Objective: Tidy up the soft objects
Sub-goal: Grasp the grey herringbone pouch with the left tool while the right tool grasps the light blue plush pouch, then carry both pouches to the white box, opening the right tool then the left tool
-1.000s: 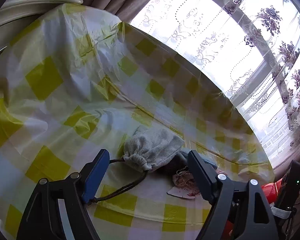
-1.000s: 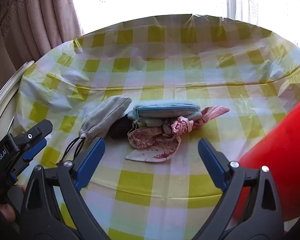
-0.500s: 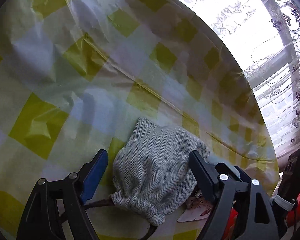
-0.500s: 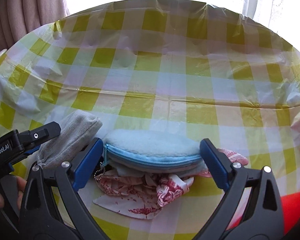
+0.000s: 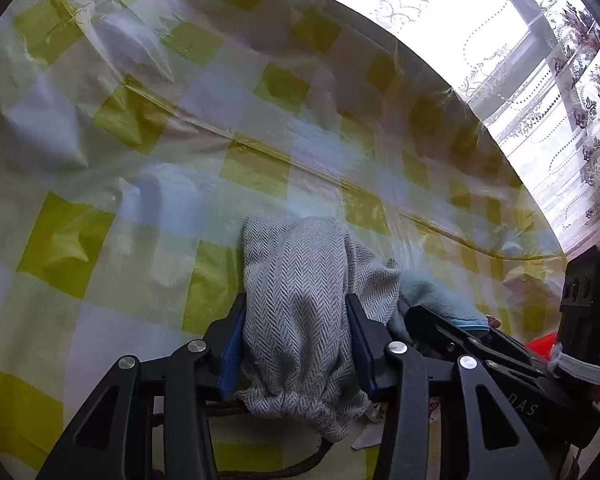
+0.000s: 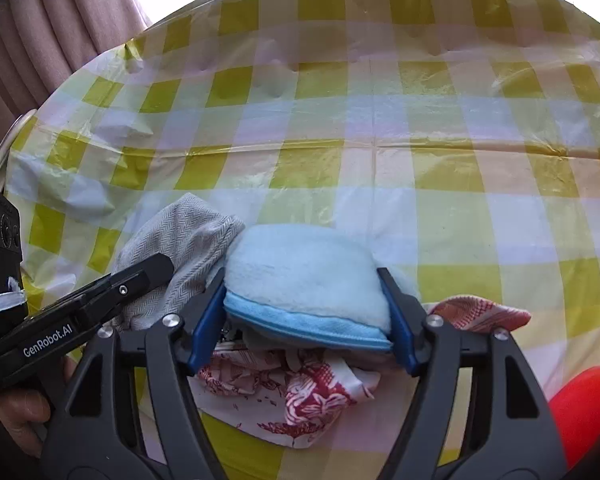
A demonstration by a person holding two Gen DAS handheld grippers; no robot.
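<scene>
Blue pads of the left gripper [image 5: 294,344] press into both flanks of a grey herringbone drawstring pouch [image 5: 300,300], and its jaws are closing, so the cloth bunches between them with the gathered mouth and dark cord [image 5: 228,406] hanging back toward the handle. Beside it, the right gripper [image 6: 304,316] is closing too, its pads touching the 2 ends of a fluffy pale-blue zip pouch [image 6: 306,276], which fills the whole span between the fingers.

Under that blue pouch, nearer the right handle, lies a crumpled red-and-white printed cloth [image 6: 300,384], with one corner poking out past the right finger. The 2 pouches touch each other, and the left gripper's outer finger reaches across into the right wrist view just beside the grey one. Beyond both grippers a yellow checked plastic tablecloth [image 6: 340,128] runs out to curtains; a red object [image 6: 580,404] sits at the right gripper's outer side.

Risks, as I judge them: the soft pouches may squash and slide free if lifted on too light a grip. The printed cloth could snag on the zip and be dragged up. With both tools so close, they may knock together, and the thin tablecloth may get pinched or pulled.
</scene>
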